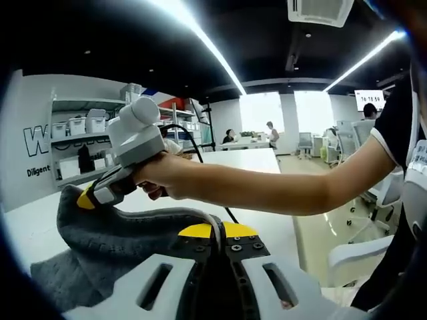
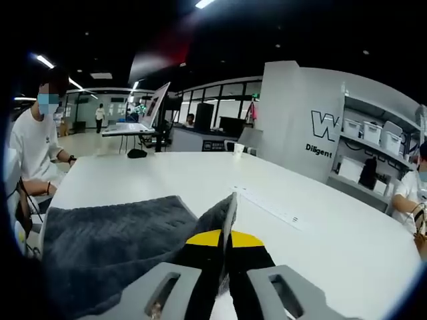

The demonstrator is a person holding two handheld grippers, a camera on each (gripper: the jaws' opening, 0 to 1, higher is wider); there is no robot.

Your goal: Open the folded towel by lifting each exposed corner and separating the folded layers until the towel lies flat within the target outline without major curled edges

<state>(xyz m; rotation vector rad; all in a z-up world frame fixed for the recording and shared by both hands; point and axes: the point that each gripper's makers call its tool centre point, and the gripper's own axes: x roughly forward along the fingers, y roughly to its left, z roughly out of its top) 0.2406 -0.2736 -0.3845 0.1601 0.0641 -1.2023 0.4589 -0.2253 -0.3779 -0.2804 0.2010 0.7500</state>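
Both grippers, left gripper (image 1: 220,250) and right gripper (image 2: 227,257), pinch corners of the grey towel (image 2: 113,240), lifted above the white table (image 2: 200,177), unfolding unfinished.

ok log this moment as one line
task: unfold towel | left gripper: shut on towel | right gripper: shut on towel edge | towel: lifted between both grippers, above white table | status: not flat yet

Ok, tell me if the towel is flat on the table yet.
Not flat. The grey towel is lifted and draped, pinched at its edges by the left gripper and the right gripper, above the white table.
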